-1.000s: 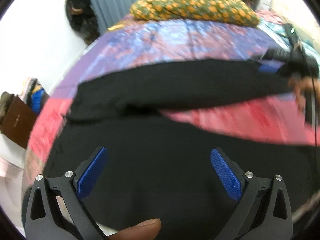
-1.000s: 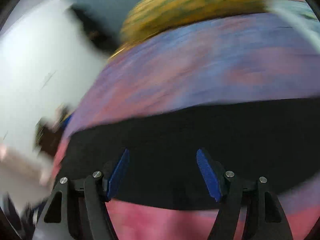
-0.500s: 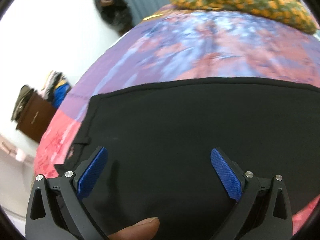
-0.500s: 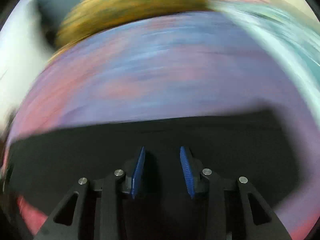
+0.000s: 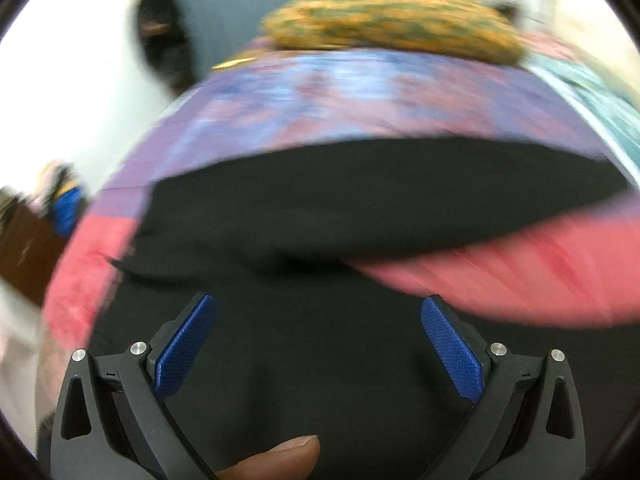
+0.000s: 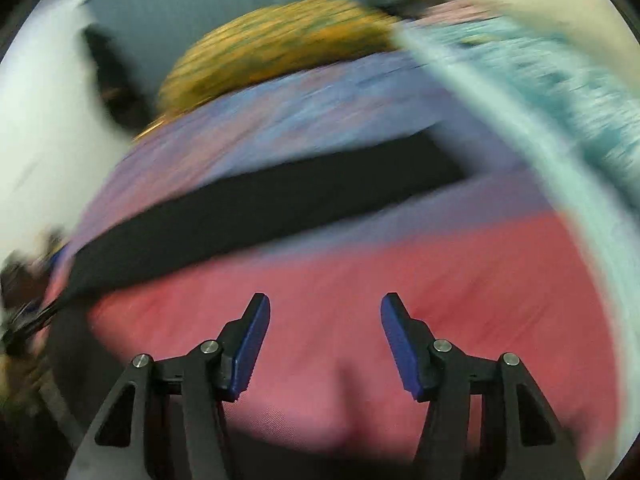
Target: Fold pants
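The black pants (image 5: 360, 200) lie spread on the bed (image 5: 540, 280); soft, limp, light cloth, best pinched at a hem or waistband; left tool (image 5: 316, 344) and right tool (image 6: 325, 344) both gape, empty.

The pants (image 5: 360, 208) are looking like matt black cloth, smooth, lying on a soft pink-and-purple printed bedspread (image 5: 320, 92). Left gripper (image 5: 318, 344) is showing ribbed blue rubbery pads (image 5: 452, 350) on matt black plastic arms with shiny metal pins.
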The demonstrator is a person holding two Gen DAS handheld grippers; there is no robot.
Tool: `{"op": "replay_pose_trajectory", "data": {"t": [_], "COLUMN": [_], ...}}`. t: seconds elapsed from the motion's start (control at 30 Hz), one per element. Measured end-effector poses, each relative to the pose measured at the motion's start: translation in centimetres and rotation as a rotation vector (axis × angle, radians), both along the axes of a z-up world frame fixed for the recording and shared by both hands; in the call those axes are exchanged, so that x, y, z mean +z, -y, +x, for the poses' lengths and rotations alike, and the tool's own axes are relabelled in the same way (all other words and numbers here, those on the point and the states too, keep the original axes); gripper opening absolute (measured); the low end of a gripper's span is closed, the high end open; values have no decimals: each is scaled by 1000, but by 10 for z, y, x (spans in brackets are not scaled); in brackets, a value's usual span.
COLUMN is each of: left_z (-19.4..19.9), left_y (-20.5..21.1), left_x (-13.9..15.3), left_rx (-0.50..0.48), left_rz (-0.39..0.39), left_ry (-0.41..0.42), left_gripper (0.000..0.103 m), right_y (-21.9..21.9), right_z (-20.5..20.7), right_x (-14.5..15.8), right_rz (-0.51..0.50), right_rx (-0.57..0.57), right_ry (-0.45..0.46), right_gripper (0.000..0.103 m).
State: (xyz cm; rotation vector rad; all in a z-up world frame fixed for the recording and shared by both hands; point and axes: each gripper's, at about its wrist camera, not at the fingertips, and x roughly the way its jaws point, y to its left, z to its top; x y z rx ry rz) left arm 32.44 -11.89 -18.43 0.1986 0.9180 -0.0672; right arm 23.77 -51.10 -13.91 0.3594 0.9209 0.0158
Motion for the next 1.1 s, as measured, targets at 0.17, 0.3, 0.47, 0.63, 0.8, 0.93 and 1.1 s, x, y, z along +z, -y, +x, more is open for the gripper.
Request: {"op": "replay_pose_trajectory", "data": {"t": [0.17,0.3,0.47,0.63,0.8,0.93,1.1], "left_z": [-63,-54,-35,-26,-6,54,131], "left_y": [30,-33,-138,-204,-177,-149,-131], "left_x": [-35,-56,-50,-45,-26,-13,-27], "left_rx": [-121,56,339,542,425,351,386], "left_rz": [95,161,180,145,82,-4,107], "left_ry": [-62,-77,-75,-104,-43,4,35], "left_gripper": [103,103,103,103,103,103,103], "right_y": [-111,-54,-8,-40,-91,-115,-139], "right_z": [-70,-115,-163,-136,-103,-92,-74], "right_x": [-43,-50,-44,-38,-27,-30,-29], "right_rz": [95,80,180,16,-152,-189,-189], "right_rx": [121,-171,-527,-399,-185,-97,6], "right_ry": [-114,-75,-14,-31,12,20,18], "right_gripper": [59,60,63,70,70,70,70]}}
